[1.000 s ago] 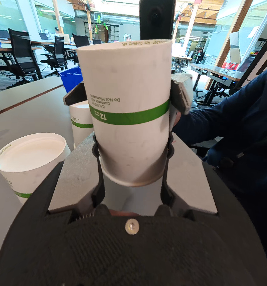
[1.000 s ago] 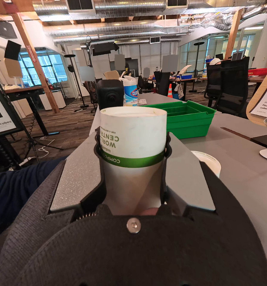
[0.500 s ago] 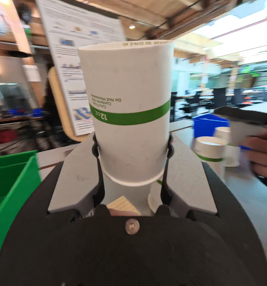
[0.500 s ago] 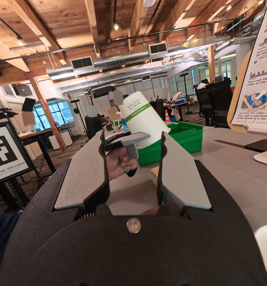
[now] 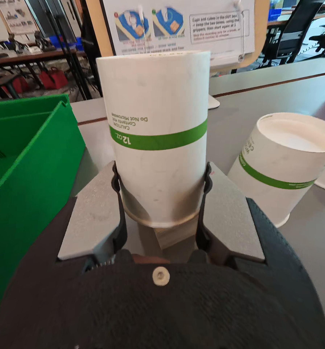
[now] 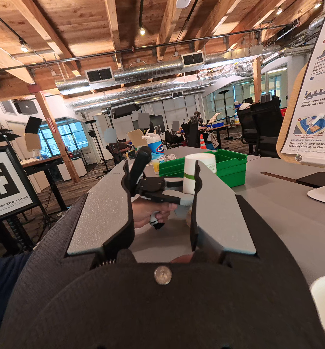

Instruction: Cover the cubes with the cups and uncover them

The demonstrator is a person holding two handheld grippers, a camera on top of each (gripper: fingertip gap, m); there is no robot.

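Since a second ago the right gripper (image 6: 160,177) has let go of its cup: its jaws stand apart on bare air, framing only the far-off left gripper (image 6: 184,190) and the hand (image 6: 150,211) that holds it. The left gripper (image 5: 160,176) keeps both pads pressed on the inverted white paper cup (image 5: 154,120) with the green band — now swung round from the blue bin side to face the instruction board (image 5: 178,24). The cup's rim hangs above a wooden cube (image 5: 175,237), which shows just beneath it on the table.

Edges: the green bin (image 5: 31,151) stands near on the left; a second inverted cup (image 5: 282,162) stands near on the right. Bare grey tabletop (image 5: 271,98) lies open ahead.

Surface: matte grey table (image 6: 282,207). Room: open office, timber ceiling, exposed ducts.
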